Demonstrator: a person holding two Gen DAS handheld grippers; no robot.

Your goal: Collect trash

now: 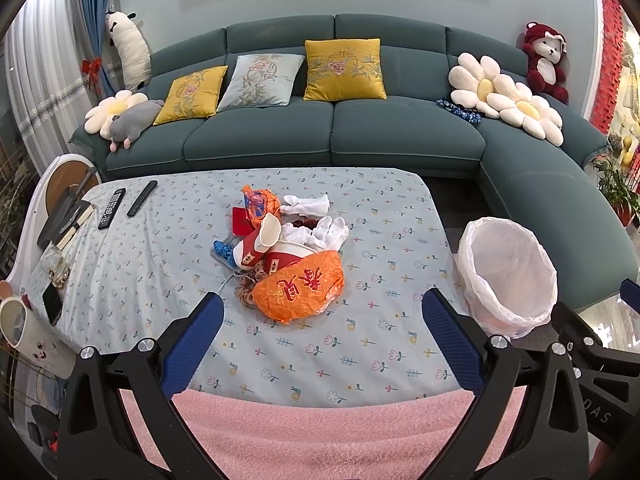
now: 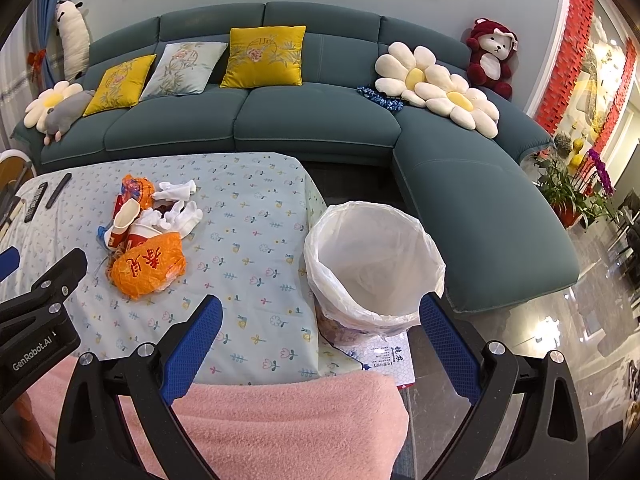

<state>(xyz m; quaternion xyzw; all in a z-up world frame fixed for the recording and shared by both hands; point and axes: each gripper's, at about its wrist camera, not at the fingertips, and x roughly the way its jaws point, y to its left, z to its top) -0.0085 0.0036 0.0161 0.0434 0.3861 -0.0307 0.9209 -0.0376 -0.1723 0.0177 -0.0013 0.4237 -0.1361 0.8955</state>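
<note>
— Where do the two claws stand?

— The left gripper (image 1: pixel 322 304) hangs above the near part of the table (image 1: pixel 160 248), its blue-padded fingers wide apart with nothing between them. The right gripper (image 2: pixel 320 306) is the same: fingers spread, empty, held over the table's right corner.

— And the trash?

— It sits in a heap straight ahead of the left gripper, beyond its fingertips. Nearest is an orange plastic bag (image 1: pixel 298 290) with red characters. Behind it, touching, are red-and-white paper cups (image 1: pixel 256 246) tipped on their sides, then crumpled white tissues (image 1: pixel 316 228), and farthest off another orange wrapper (image 1: pixel 260 202). From the right gripper the same heap lies ahead and to the left, the orange plastic bag (image 2: pixel 148 266) closest.

— The bin?

— A trash bin (image 2: pixel 372 264) lined with a white bag stands on the floor, just beside the table's right edge. It is directly ahead of the right gripper, between its fingertips in that view, and off to the right of the left gripper. The liner looks empty.

— Anything else nearby?

— Two remote controls (image 1: pixel 126 206) lie far ahead to the left, and a pink blanket (image 1: pixel 320 436) spreads beneath both grippers.
</note>
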